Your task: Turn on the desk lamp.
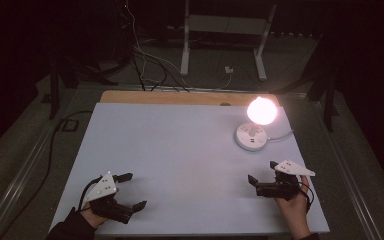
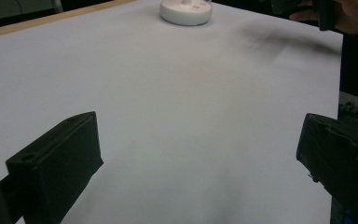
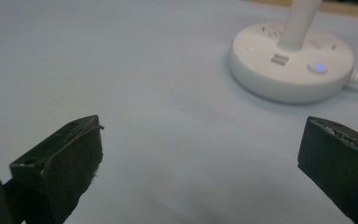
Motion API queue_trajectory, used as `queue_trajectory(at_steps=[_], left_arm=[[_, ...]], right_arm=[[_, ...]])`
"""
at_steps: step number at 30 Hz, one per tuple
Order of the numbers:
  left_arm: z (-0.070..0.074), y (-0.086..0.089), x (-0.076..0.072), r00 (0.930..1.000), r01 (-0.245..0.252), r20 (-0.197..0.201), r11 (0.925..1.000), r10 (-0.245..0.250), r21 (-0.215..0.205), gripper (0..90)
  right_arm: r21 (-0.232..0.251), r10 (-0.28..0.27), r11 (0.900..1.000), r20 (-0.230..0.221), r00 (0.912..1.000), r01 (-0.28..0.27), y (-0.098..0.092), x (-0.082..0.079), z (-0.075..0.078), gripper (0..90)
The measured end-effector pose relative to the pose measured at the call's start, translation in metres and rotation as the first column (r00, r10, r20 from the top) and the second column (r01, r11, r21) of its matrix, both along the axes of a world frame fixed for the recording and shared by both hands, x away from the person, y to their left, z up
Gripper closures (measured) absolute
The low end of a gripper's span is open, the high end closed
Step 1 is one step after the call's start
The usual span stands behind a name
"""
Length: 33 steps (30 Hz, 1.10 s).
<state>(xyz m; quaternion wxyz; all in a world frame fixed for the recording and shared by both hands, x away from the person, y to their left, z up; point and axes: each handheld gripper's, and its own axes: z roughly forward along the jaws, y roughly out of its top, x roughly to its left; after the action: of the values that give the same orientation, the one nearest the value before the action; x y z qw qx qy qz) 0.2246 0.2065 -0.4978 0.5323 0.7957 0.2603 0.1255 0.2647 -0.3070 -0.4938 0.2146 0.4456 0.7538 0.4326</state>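
Observation:
A small white lamp stands at the far right of the pale table (image 1: pixel 180 150), its round head (image 1: pixel 262 111) lit and glowing over a round white base (image 1: pixel 250 137). That base (image 3: pixel 291 60) carries a blue light and sockets; it appears too at the top of the left gripper view (image 2: pixel 186 11). My left gripper (image 1: pixel 131 191) rests near the front left corner, open, nothing between its jaws. My right gripper (image 1: pixel 262 171) is at the front right, a little short of the lamp base, open and empty. Both sit low over the bare surface (image 2: pixel 186 107).
A white cord (image 1: pixel 280 136) runs from the lamp base off the right edge. A wooden board edge (image 1: pixel 180 97) shows behind the table top. Beyond it the dark floor holds cables (image 1: pixel 145 65) and a white stand frame (image 1: pixel 225 35).

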Motion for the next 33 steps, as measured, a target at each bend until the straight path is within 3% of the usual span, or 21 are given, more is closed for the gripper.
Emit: queue_trajectory(at_steps=[13, 19, 33], left_arm=[[-0.001, 0.0, 0.0, 1.0, 0.001, -0.001, 1.0, -0.001, 0.006, 0.3], [-0.001, -0.001, 0.0, 1.0, 0.008, -0.001, 0.9999, -0.008, 0.011, 0.3], [0.0, -0.001, 0.001, 1.0, 0.006, -0.006, 1.0, -0.006, 0.007, 0.3]], right_arm=[[-0.025, 0.02, 0.999, -0.079, 0.9967, -0.022, -0.011, -0.017, -0.017, 0.0], [-0.092, 0.044, 0.994, -0.064, 0.997, -0.05, -0.005, -0.015, -0.019, 0.0], [-0.068, 0.069, 0.995, -0.066, 0.9955, -0.073, -0.002, -0.011, -0.02, 0.0]])
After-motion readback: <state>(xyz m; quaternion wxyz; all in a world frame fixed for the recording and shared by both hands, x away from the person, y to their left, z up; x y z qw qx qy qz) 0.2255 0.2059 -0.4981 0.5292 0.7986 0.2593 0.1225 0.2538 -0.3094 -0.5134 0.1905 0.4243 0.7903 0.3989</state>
